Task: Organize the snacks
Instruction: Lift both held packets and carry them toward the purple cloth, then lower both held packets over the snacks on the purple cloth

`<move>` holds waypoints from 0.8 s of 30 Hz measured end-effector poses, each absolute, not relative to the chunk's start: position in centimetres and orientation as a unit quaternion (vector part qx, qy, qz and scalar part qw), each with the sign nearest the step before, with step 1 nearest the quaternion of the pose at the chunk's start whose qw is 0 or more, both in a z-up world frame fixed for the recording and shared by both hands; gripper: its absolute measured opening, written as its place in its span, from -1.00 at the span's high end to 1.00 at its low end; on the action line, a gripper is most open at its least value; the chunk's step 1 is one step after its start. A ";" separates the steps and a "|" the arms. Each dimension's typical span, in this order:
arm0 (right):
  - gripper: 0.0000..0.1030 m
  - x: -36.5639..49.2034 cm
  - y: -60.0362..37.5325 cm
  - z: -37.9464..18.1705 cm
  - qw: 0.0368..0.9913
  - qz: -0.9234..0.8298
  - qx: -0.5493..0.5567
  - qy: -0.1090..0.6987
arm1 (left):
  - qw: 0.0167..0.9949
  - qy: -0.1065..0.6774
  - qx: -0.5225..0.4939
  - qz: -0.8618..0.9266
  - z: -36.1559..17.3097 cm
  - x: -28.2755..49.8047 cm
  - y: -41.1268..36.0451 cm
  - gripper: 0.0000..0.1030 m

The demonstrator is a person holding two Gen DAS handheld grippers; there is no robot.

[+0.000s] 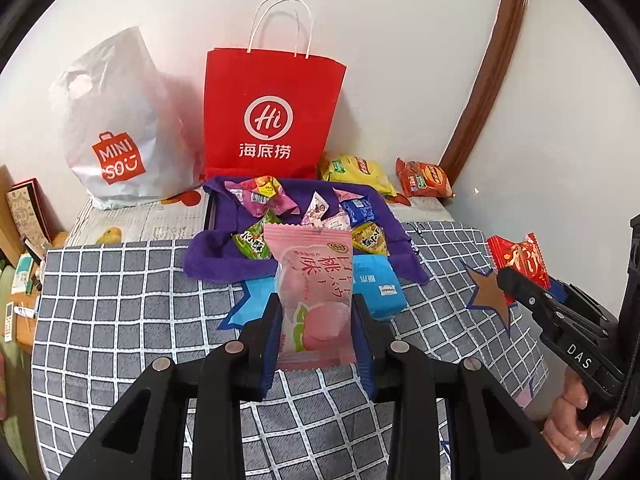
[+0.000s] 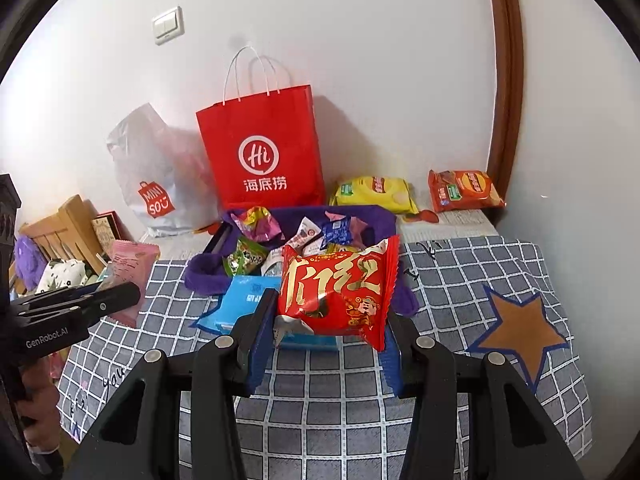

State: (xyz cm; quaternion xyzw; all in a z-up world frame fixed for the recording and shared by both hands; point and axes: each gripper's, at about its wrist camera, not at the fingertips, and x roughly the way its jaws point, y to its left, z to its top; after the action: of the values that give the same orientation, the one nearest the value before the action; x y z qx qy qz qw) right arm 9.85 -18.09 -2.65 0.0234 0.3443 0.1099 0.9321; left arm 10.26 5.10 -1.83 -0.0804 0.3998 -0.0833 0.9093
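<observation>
My left gripper point(image 1: 316, 312) is shut on a pink peach-flavour snack packet point(image 1: 314, 300), held upright above the checked cloth. My right gripper point(image 2: 324, 308) is shut on a red snack packet point(image 2: 340, 288) with gold lettering, also lifted off the surface. Each gripper shows at the edge of the other's view: the red packet point(image 1: 520, 264) at the right, the pink packet point(image 2: 128, 268) at the left. Behind both lies a purple cloth point(image 1: 216, 256) point(image 2: 204, 276) heaped with several small wrapped snacks point(image 1: 320, 216) point(image 2: 304, 236). A blue packet point(image 1: 378, 284) point(image 2: 240, 300) lies at its front edge.
A red paper bag point(image 1: 272, 116) point(image 2: 264, 148) and a white plastic Miniso bag point(image 1: 116, 128) point(image 2: 156, 184) stand against the wall. A yellow chip bag point(image 1: 356, 172) point(image 2: 376, 192) and an orange chip bag point(image 1: 426, 178) point(image 2: 464, 190) lie at the back right. The checked cloth point(image 1: 120, 300) point(image 2: 460, 280) covers the surface.
</observation>
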 end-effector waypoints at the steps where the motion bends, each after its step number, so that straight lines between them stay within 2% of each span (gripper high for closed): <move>1: 0.10 10.0 -18.1 -2.6 0.932 0.110 0.023 0.344 | 0.909 0.400 -0.080 -0.083 -1.8 10.4 5.1 0.40; 24: 0.10 13.7 -16.2 -1.7 0.935 0.109 0.015 0.336 | 0.915 0.391 -0.063 -0.083 -0.7 14.1 5.8 0.40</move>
State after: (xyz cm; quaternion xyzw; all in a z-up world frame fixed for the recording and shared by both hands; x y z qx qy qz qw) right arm 13.73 -16.17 -1.72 0.0154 0.3361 0.1091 0.9354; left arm 14.06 5.84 -0.73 -0.0632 0.3908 -0.0833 0.9145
